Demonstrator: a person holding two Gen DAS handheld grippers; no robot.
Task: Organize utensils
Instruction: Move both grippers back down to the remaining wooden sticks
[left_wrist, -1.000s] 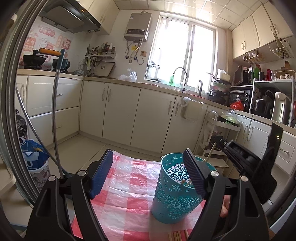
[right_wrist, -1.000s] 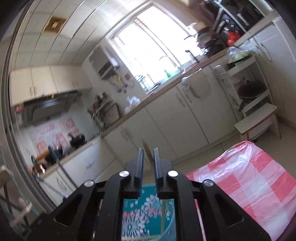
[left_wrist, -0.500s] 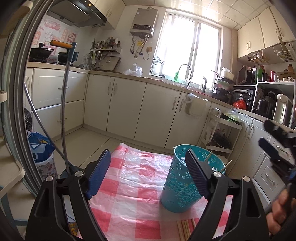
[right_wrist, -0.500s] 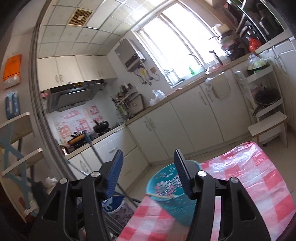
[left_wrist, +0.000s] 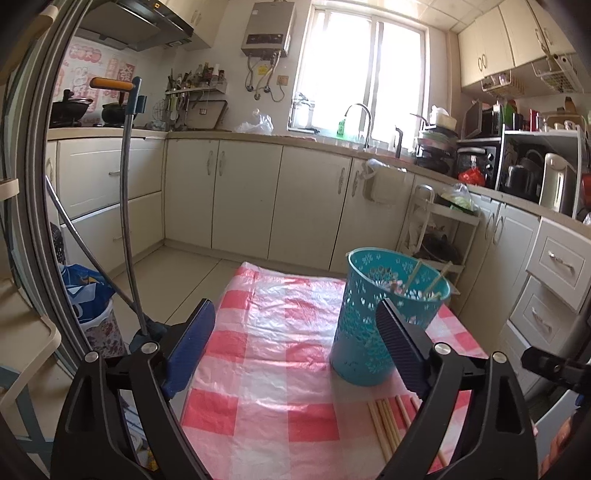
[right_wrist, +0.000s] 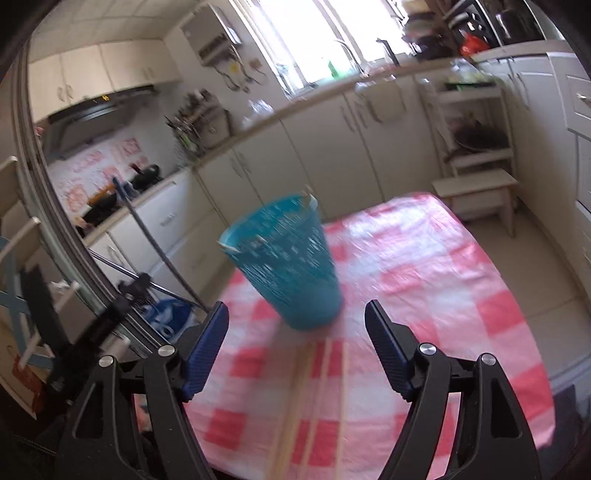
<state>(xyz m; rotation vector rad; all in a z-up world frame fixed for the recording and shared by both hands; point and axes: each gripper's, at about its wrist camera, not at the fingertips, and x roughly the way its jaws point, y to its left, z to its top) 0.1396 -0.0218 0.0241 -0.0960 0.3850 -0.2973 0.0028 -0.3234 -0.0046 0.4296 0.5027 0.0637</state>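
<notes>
A teal cut-out holder (left_wrist: 384, 317) stands on the red-and-white checked tablecloth (left_wrist: 280, 354) with wooden chopsticks (left_wrist: 424, 280) leaning inside it. More chopsticks (left_wrist: 388, 424) lie flat on the cloth in front of it. My left gripper (left_wrist: 295, 354) hovers over the cloth left of the holder, its jaws opening with nothing between them. In the blurred right wrist view the holder (right_wrist: 288, 262) stands ahead and loose chopsticks (right_wrist: 317, 398) lie below my right gripper (right_wrist: 295, 347), whose jaws are opening and empty.
A mop handle (left_wrist: 127, 206) and a blue bag (left_wrist: 85, 288) stand on the floor left of the table. Kitchen cabinets (left_wrist: 258, 199) run behind, with a white rack (left_wrist: 439, 236) and a low stool (right_wrist: 480, 195) near the far table edge.
My right gripper opened from nearly shut, let a chopstick into the holder and drew back toward the near table edge. My left gripper shifted so the holder sits farther right.
</notes>
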